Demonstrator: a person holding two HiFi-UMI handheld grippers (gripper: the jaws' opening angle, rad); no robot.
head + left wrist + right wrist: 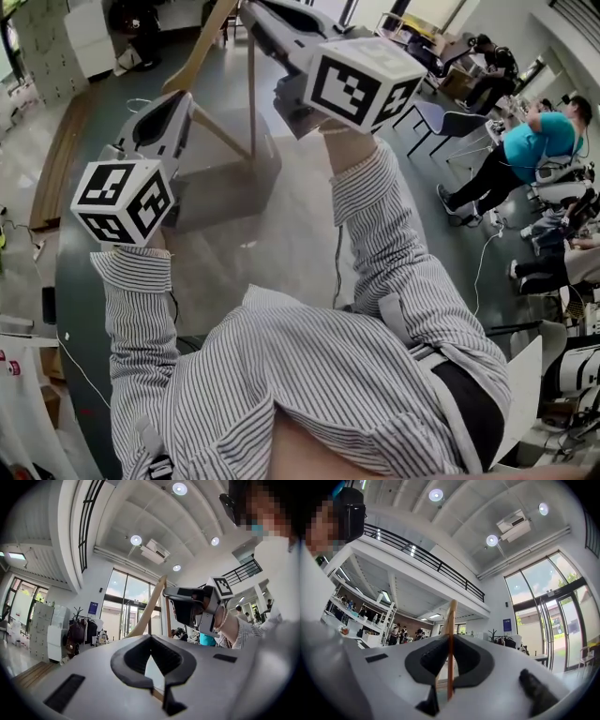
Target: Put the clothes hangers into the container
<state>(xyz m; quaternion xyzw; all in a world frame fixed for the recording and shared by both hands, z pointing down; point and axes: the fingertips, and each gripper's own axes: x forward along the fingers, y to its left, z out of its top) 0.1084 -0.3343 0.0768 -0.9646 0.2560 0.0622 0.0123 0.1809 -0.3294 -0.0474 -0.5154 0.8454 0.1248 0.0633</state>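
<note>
A wooden clothes hanger (251,94) is held up in the air between both raised grippers. In the head view my right gripper (249,11) grips it near the top, and my left gripper (185,99) grips a lower arm of it. The right gripper view shows the hanger (450,620) as a thin wooden bar clamped upright between the shut jaws of the right gripper (450,641). From the left gripper (150,640), a hanger arm (151,605) rises behind the jaws, and wood shows in the narrow slot. A grey box-shaped container (225,183) lies below the hanger.
People sit at desks and chairs (450,122) to the right, one in a teal top (530,145). Wooden planks (61,159) lie along the floor on the left. A coat rack with bags (77,632) and white cabinets (44,630) stand by the glass entrance.
</note>
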